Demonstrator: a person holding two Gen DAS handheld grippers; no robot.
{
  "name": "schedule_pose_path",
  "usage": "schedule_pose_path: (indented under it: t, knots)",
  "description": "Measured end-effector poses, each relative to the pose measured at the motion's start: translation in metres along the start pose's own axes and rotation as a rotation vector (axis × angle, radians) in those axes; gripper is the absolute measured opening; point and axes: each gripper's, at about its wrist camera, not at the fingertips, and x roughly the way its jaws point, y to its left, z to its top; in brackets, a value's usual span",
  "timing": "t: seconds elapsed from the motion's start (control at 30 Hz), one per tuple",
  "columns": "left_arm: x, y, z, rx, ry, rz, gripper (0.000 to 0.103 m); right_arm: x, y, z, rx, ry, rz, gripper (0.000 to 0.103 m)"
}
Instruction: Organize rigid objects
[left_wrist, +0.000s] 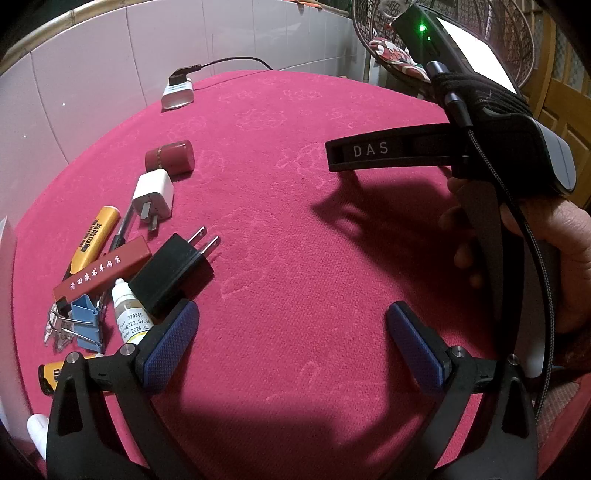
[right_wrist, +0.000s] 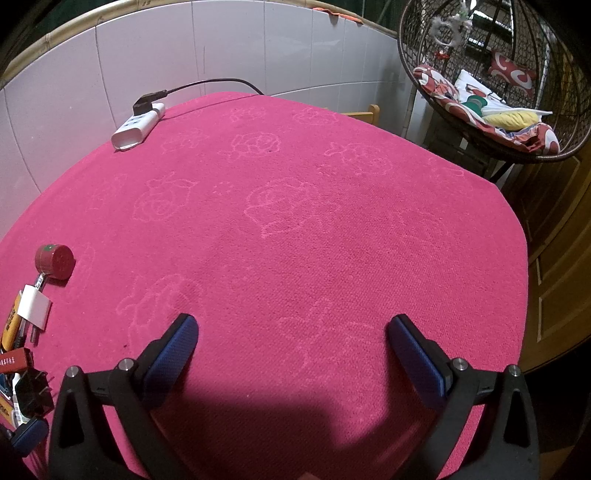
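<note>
The small objects you are sorting sit bunched at the left side of the pink tablecloth (left_wrist: 295, 229): a black plug adapter (left_wrist: 173, 273) with its 2 prongs pointing away from you, a white charger (left_wrist: 153, 195) just behind it, a dark red cylinder (left_wrist: 170, 157) farther back, a long red box (left_wrist: 103, 271) lying across an orange tube (left_wrist: 94, 236), a white dropper bottle (left_wrist: 127, 314) touching the black adapter, and blue binder clips (left_wrist: 86, 321) beside that bottle. Your left gripper (left_wrist: 291, 332) hovers over bare cloth with its jaws spread wide, its left pad just beside the black adapter; whether it touches is hard to tell. Your right gripper (right_wrist: 291, 347) is also spread apart, pinching nothing, over the cloth to the right of the cluster. A white power strip (right_wrist: 138, 127) lies at the far edge by the tiled wall (right_wrist: 110, 74).
</note>
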Motion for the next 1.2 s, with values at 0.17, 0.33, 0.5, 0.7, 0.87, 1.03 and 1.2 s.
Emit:
schedule_pose_path:
  t: [0.17, 0.33, 0.5, 0.7, 0.87, 1.03, 1.2]
  knots:
    - [0.0001, -0.0001, -0.0001, 0.0, 0.0, 0.0, 0.103, 0.0011, -0.0012, -0.0003, 0.0, 0.0, 0.0, 0.103]
    - [0.0, 0.0, 0.0, 0.0, 0.0, 0.0, 0.103, -0.0004, 0.0002, 0.0, 0.001, 0.0, 0.002, 0.103]
    - [0.0, 0.0, -0.0001, 0.0, 0.0, 0.0, 0.103, 0.0008, -0.0003, -0.0006, 0.001, 0.0, 0.002, 0.103]
    - [0.0, 0.0, 0.0, 0.0, 0.0, 0.0, 0.103, 0.0003, -0.0001, -0.0004, 0.001, 0.0, 0.002, 0.103]
    - [0.0, 0.0, 0.0, 0.0, 0.0, 0.0, 0.103, 0.0002, 0.0003, -0.0004, 0.002, 0.0, 0.003, 0.103]
    - [0.0005, 0.0005, 0.0, -0.002, 0.0, -0.001, 0.103, 0.0005, -0.0003, -0.0004, 0.002, 0.0, 0.002, 0.103]
    - [0.0005, -0.0003, 0.0001, -0.003, 0.001, 0.0, 0.103, 0.0004, -0.0001, -0.0004, 0.002, 0.0, 0.002, 0.103]
